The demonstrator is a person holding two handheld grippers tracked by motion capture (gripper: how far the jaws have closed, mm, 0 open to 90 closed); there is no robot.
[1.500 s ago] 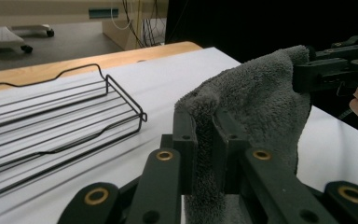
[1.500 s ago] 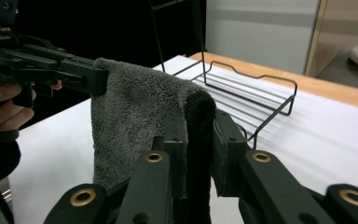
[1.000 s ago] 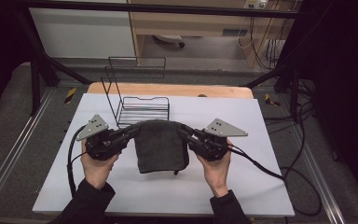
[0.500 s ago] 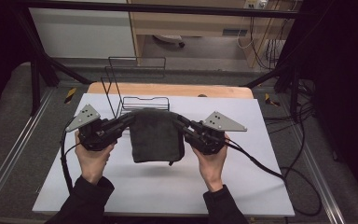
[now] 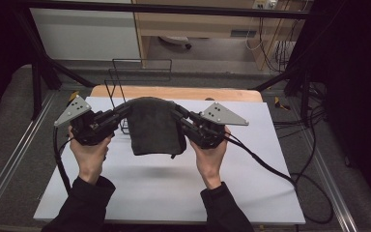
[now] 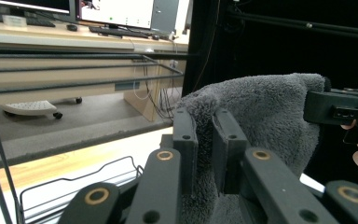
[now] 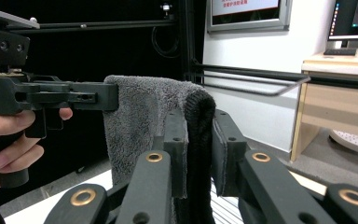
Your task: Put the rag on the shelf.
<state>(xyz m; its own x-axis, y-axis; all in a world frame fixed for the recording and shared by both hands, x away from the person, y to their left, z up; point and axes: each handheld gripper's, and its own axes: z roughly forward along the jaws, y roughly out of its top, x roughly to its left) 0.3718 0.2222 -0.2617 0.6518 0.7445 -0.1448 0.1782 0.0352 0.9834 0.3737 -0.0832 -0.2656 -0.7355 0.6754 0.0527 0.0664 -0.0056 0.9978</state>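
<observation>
A dark grey towel (image 5: 153, 126) hangs in the air, folded over, above the white mat (image 5: 174, 188). My left gripper (image 5: 124, 110) is shut on its upper left corner, and my right gripper (image 5: 176, 112) is shut on its upper right corner. In the left gripper view the fluffy towel (image 6: 261, 112) is pinched between the black jaws of my left gripper (image 6: 204, 140), with the other gripper holding its far corner. In the right gripper view the towel (image 7: 144, 112) drapes over the clamped jaws of my right gripper (image 7: 198, 144). The towel's lower edge hangs off the mat.
A black wire rack (image 5: 121, 87) stands just behind the towel on the mat, in front of a wooden board (image 5: 232, 94). Black frame bars (image 5: 43, 67) border the table. Cables (image 5: 280, 174) trail right across the mat.
Both grippers have lifted the towel off the mat and carried it up and away from the person, toward the wire rack. The hands have spread slightly apart.
</observation>
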